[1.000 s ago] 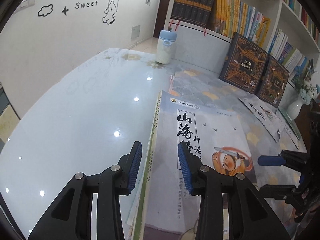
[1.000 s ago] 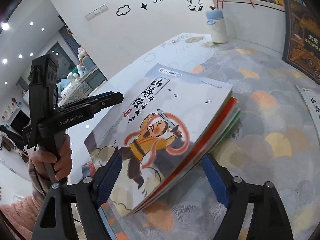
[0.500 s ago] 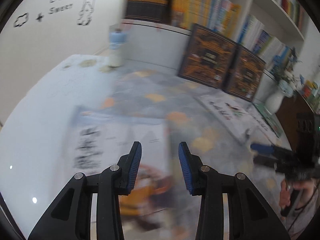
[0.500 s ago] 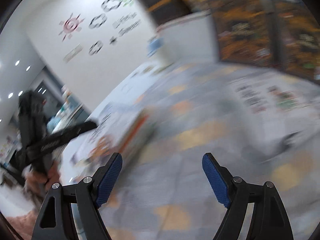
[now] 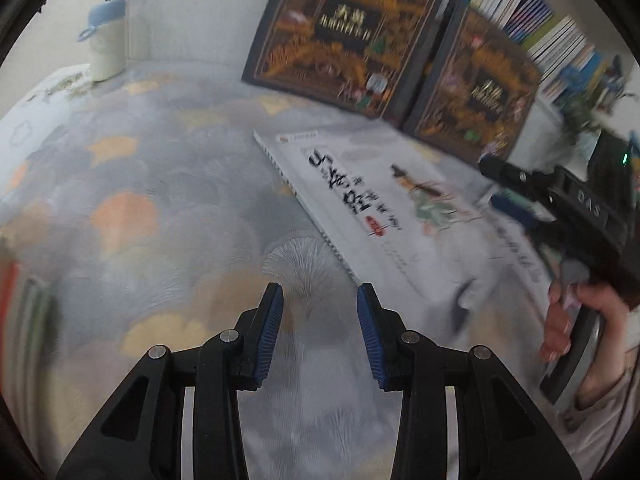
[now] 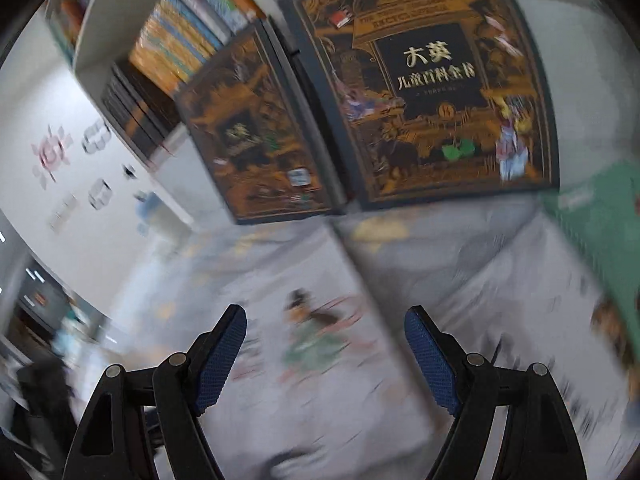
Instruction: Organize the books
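Both grippers have released the stacked books and swung toward the next white book (image 5: 360,204), flat on the patterned cloth (image 5: 168,208); left gripper (image 5: 319,332) stands apart, empty; right gripper (image 6: 325,360) stands wide, empty; next pickup is pending.

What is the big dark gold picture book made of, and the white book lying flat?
The dark gold book looks like thick hard board with shiny gold print: it stands stiffly upright. The white book looks like thin paper; it lies flat on the patterned cloth, probably soft fabric.
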Demonstrator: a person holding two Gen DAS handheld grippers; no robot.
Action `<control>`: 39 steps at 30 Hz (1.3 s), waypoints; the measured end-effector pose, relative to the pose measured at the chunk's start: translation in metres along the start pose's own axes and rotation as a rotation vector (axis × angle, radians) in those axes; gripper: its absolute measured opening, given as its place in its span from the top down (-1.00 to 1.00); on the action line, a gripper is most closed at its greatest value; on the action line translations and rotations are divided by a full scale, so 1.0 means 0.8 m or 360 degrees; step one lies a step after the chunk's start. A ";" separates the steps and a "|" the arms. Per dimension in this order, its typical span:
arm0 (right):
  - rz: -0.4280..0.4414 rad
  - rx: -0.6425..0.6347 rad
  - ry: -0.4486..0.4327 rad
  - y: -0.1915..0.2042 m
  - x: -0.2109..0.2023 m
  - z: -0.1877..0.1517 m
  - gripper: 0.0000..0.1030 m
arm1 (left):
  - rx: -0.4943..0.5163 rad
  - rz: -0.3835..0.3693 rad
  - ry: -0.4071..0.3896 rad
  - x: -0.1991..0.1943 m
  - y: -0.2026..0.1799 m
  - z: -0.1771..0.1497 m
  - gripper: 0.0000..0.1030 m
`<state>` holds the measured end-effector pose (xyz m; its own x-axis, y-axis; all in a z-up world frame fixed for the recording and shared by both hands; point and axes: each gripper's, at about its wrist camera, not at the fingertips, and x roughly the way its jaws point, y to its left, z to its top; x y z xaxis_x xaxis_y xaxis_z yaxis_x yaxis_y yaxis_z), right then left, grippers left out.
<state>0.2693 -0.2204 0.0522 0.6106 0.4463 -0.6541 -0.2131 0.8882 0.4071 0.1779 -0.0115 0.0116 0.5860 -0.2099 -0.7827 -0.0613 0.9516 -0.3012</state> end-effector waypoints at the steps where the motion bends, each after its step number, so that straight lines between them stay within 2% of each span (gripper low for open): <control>1: -0.0033 -0.0069 0.0010 -0.001 0.010 0.004 -0.57 | 0.0001 -0.0005 -0.0026 0.002 0.000 -0.001 0.30; 2: -0.0058 -0.0140 0.0047 -0.004 0.028 0.009 -0.57 | 0.0017 -0.0015 -0.0060 -0.001 0.001 -0.002 0.30; 4: -0.0065 -0.0189 0.0169 -0.005 0.059 0.014 -0.57 | 0.0031 -0.0038 -0.0034 -0.002 0.005 -0.002 0.30; 6: -0.0066 -0.0241 0.0203 -0.002 0.078 0.017 -0.61 | -0.0017 -0.0088 -0.0016 0.001 0.011 0.003 0.30; 9: 0.0076 -0.0289 0.0311 0.015 0.084 0.018 -0.65 | -0.0093 -0.0168 0.0000 0.002 0.023 0.008 0.30; 10: 0.0076 -0.0310 0.0339 0.022 0.083 0.015 -0.63 | -0.0093 -0.0174 0.0007 0.001 0.024 0.009 0.30; 14: 0.0224 -0.0301 0.0446 0.043 0.069 -0.011 -0.64 | -0.0034 -0.0084 0.0036 -0.001 0.017 0.008 0.28; 17: 0.0195 -0.0344 0.0467 0.059 0.060 -0.029 -0.63 | 0.0110 0.0105 0.0044 -0.007 0.004 0.002 0.27; 22: 0.0231 -0.0202 0.0488 0.060 0.036 -0.052 -0.64 | 0.0172 0.0140 0.0100 -0.024 0.006 -0.013 0.24; 26: 0.0275 -0.0167 0.0519 0.076 0.019 -0.074 -0.63 | 0.0215 0.0067 0.0171 -0.045 0.015 -0.040 0.25; 31: 0.0334 -0.0164 0.0589 0.097 -0.025 -0.134 -0.63 | 0.0257 -0.0062 0.0232 -0.084 0.026 -0.090 0.25; 39: 0.0456 -0.0135 0.0620 0.123 -0.096 -0.229 -0.63 | 0.0311 -0.0225 0.0224 -0.147 0.054 -0.176 0.23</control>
<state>0.0614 -0.1475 0.0256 0.1912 0.6675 -0.7197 -0.4021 0.7221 0.5629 -0.0074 0.0229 0.0140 0.4589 -0.3600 -0.8123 0.1782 0.9330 -0.3128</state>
